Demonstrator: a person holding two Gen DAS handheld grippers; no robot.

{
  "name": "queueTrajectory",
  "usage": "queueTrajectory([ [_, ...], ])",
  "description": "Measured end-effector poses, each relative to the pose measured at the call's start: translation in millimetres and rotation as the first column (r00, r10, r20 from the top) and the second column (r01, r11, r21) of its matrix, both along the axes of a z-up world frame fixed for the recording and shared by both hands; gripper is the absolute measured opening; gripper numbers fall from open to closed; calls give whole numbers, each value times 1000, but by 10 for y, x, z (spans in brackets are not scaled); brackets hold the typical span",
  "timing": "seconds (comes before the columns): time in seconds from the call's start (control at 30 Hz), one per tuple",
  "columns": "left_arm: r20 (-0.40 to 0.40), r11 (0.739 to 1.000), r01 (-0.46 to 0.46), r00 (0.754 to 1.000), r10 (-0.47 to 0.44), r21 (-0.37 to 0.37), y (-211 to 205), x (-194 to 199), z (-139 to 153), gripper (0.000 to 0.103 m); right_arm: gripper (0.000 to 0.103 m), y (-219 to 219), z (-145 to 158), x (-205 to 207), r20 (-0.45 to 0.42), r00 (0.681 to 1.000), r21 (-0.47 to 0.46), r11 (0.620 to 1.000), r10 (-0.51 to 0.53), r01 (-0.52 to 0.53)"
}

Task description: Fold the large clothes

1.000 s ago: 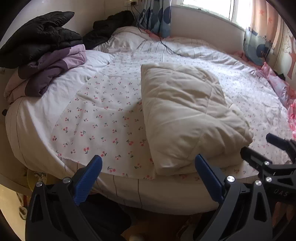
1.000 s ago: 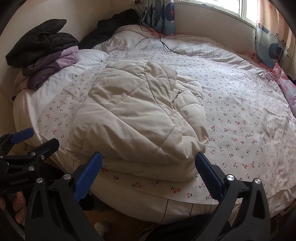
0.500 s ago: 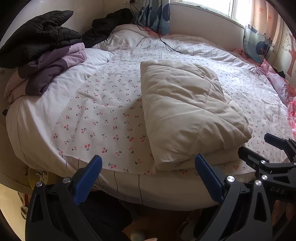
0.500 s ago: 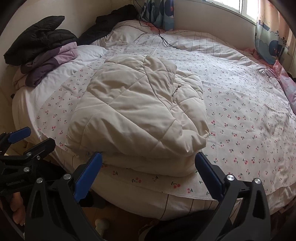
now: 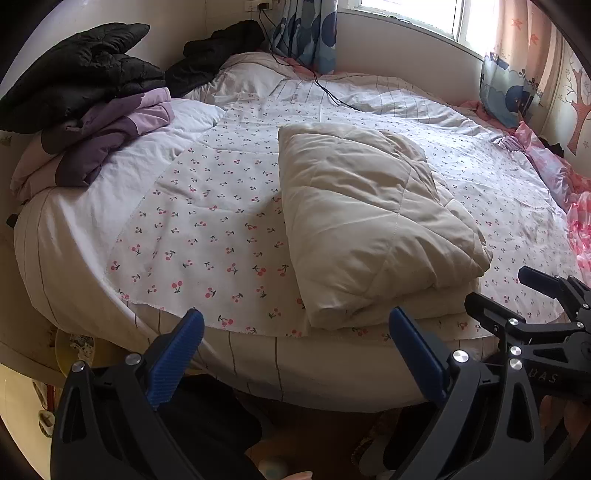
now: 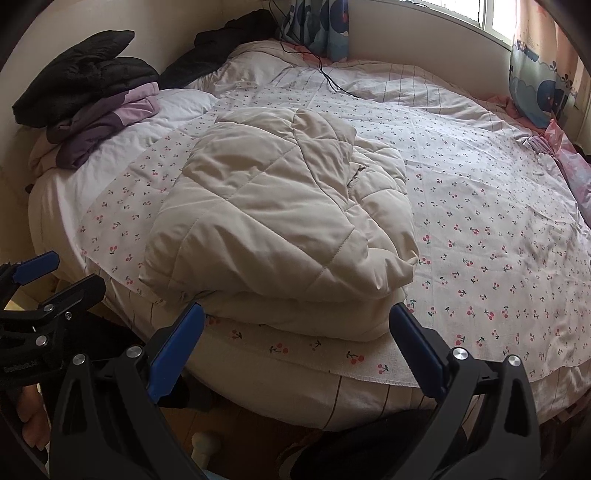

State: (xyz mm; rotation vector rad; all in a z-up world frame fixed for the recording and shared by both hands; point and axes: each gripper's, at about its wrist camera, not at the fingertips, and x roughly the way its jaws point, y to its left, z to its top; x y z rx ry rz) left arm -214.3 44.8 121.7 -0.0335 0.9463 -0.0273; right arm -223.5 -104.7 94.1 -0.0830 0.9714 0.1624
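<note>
Left hand-held gripper (image 5: 295,354): jaws spread wide, nothing between the blue pads, held off the near edge of the bed (image 5: 74,236) and clear of the bedding. Right hand-held gripper (image 6: 295,350): likewise spread wide and empty, positioned just short of the bed's edge, directly facing the folded coat (image 6: 280,221). Each tool is visible at the margin of the other's camera view, and both stand apart from the garment. The coat, a cream quilted item, lies folded into a thick stacked bundle on the cherry-print sheet (image 6: 480,229), near the front edge of the bed, its lower layers showing beneath the top fold. At the far left of the bed, a black jacket (image 5: 81,70) rests on top of a purple garment (image 5: 110,136); both lie well apart from the coat. A further dark garment (image 5: 218,51) lies by the wall at the head of the bed. A black cable (image 5: 325,88) trails across the bedding. Curtains (image 5: 314,33) hang below the window.
</note>
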Motion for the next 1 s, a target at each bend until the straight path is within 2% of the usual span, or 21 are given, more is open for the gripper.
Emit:
queueTrajectory([
  [1.0, 14, 999, 27, 1000, -28, 28, -111, -59, -2, 96, 97, 18, -76, -34, -26, 1000, 10, 1000, 17, -16],
])
